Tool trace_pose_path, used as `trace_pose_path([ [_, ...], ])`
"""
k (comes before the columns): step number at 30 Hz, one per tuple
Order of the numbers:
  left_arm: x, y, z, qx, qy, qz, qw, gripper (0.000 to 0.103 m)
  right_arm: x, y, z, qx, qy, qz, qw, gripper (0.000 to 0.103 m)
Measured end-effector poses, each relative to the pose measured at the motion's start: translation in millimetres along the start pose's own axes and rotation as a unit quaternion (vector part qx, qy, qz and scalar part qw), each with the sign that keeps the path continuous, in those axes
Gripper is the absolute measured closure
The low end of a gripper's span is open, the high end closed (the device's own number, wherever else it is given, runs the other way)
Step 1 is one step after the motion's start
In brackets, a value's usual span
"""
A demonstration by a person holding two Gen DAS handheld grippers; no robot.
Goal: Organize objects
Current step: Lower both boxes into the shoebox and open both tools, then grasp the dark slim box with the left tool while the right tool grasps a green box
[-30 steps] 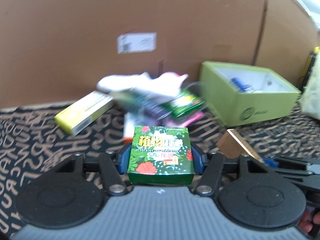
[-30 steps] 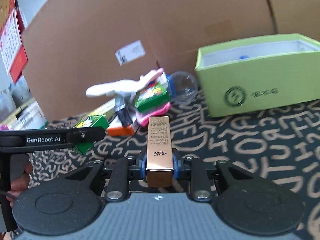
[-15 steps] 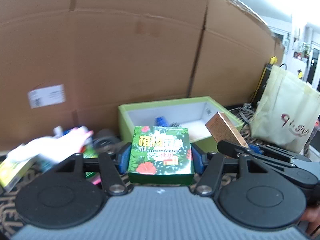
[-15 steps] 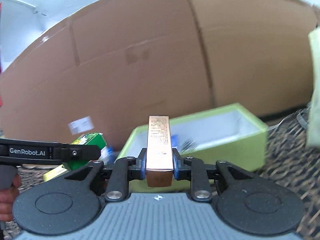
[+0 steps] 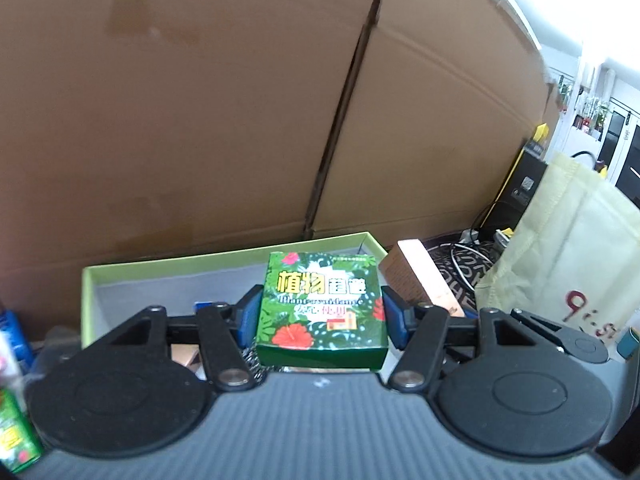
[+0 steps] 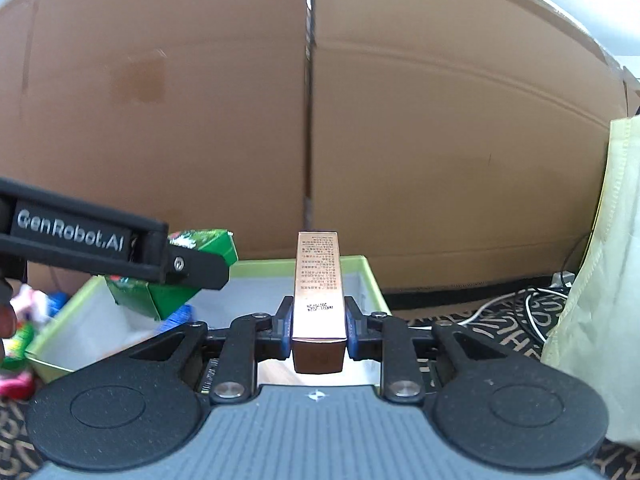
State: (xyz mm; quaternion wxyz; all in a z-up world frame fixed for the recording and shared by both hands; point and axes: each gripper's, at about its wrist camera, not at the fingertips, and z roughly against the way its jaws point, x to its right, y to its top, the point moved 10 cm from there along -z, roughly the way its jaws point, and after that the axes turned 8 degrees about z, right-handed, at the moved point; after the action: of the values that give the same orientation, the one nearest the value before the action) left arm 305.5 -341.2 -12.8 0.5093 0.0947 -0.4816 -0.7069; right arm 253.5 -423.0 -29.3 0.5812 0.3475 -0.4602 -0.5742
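Above the open lime-green cardboard tray, the left gripper pinches a green flower-printed carton and the right gripper a slim copper-coloured box; best lower each onto bare floor before letting go.

Left gripper w/ black linkage arms, round black discs, silver pivot screws, blue finger pads, ribbed grey body, right gripper same build, white "GenRobot.AI" lettering on left gripper's black side.
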Motion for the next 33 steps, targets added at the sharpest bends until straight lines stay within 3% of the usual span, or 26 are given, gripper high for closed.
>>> trace_pose_path([
  [4, -7, 1, -28, 0.002, 0.009, 0.009, 0.9999, 0.040, 8, -6, -25, -0.012, 0.005, -0.002, 1.000, 0.075],
  [5, -8, 1, -32, 0.006, 0.009, 0.008, 0.9999, 0.023, 9, -9, -29, -0.014, 0.007, 0.001, 1.000, 0.074],
  [6, -11, 1, -34, 0.009, 0.013, 0.009, 0.9998, 0.003, 8, -11, -33, -0.015, 0.007, 0.007, 1.000, 0.064],
  [7, -15, 1, -33, 0.017, 0.025, 0.014, 0.9995, 0.000, 9, -13, -34, -0.015, 0.004, 0.012, 1.000, 0.051],
  [10, -22, 2, -19, 0.038, 0.023, 0.021, 0.9988, 0.000, 15, -8, -13, 0.023, -0.002, 0.017, 1.000, 0.043],
  [14, -26, -3, 13, 0.057, 0.013, 0.025, 0.9980, 0.000, 29, -3, 34, 0.071, -0.027, -0.024, 0.997, 0.030],
  [21, -19, -39, 82, 0.061, 0.011, 0.007, 0.9981, 0.000, -16, -13, 111, 0.100, 0.034, -0.069, 0.992, 0.019],
  [26, -40, -76, 128, 0.044, 0.050, 0.010, 0.9977, 0.000, -57, -36, 138, 0.085, 0.073, -0.081, 0.990, 0.017],
  [29, -71, -94, 169, 0.050, 0.083, 0.010, 0.9952, 0.000, -95, -43, 143, 0.068, 0.090, -0.070, 0.991, 0.017],
  [33, -113, -113, 208, 0.057, 0.117, 0.046, 0.9904, 0.000, -127, -52, 141, 0.045, 0.113, -0.070, 0.990, 0.017],
])
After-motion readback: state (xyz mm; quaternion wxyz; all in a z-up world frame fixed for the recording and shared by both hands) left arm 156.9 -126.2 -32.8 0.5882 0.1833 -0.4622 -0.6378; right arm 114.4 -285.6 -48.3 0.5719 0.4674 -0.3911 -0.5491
